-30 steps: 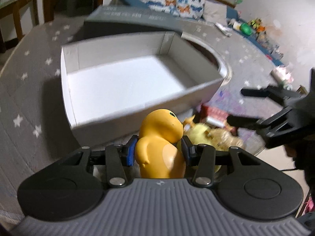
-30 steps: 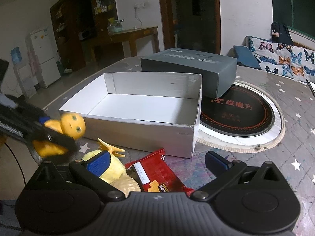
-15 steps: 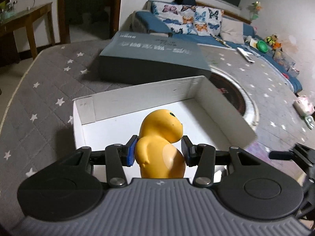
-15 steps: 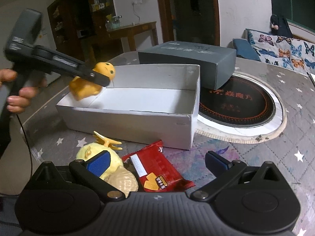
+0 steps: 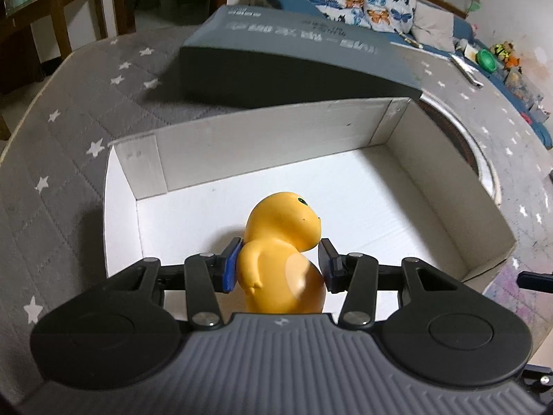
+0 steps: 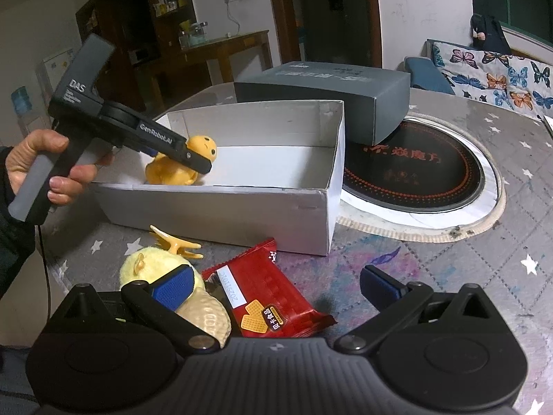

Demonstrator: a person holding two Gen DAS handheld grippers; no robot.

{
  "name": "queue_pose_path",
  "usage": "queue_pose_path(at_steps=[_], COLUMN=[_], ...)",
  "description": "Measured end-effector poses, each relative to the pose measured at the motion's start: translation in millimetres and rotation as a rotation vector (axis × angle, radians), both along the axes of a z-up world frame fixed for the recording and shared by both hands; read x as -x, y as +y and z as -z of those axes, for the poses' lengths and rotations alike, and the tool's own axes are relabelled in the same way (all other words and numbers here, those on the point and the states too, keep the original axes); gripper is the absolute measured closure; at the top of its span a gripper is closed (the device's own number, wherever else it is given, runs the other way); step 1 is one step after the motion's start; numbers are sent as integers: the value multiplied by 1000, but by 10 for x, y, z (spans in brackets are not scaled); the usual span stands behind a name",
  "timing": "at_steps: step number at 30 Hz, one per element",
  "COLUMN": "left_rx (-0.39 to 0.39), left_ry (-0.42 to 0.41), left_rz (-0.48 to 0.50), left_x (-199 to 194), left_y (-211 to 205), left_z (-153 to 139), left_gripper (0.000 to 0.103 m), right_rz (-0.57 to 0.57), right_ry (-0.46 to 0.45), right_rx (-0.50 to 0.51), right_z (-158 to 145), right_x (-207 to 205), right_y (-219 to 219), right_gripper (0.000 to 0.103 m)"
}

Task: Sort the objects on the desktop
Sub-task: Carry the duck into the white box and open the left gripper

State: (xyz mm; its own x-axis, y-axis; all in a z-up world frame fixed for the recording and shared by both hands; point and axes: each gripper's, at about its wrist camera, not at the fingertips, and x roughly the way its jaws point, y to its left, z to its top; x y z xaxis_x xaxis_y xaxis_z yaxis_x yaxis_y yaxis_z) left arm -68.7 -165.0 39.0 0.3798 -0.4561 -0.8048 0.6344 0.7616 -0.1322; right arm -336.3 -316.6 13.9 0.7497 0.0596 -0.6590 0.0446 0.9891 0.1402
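A grey star-patterned cover (image 6: 449, 259) lay over the table. The left gripper (image 5: 279, 263) was closed on the orange toy (image 5: 281, 259), low inside the white box (image 6: 221, 207), otherwise empty, with free room. Outside waited the yellow plush (image 6: 155, 266) and red snack packet (image 6: 262, 294), under the wide-open, empty right gripper (image 6: 273, 283).

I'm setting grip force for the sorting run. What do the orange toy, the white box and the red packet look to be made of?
Orange toy, held in the left claw: smooth, glossy moulded plastic or vinyl, with a soft highlight on its belly. White box: matte cardboard, with folded corner flaps and thin walls. Red packet: shiny plastic film, crinkled, with a serrated sealed end.
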Motion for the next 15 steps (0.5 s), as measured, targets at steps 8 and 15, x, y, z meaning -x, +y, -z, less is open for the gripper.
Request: queue_pose_path(at_steps=[8, 15], left_rx=[-9, 11], left_ry=[4, -26], left_rz=[-6, -5], left_x=[-13, 58], left_y=[8, 58], left_z=[56, -39], left_gripper=[55, 36], right_rz=[11, 15], right_ry=[-3, -10], right_rx=[1, 6], right_z=[-19, -48], right_x=[22, 56], right_y=[9, 29], right_gripper=[0, 0])
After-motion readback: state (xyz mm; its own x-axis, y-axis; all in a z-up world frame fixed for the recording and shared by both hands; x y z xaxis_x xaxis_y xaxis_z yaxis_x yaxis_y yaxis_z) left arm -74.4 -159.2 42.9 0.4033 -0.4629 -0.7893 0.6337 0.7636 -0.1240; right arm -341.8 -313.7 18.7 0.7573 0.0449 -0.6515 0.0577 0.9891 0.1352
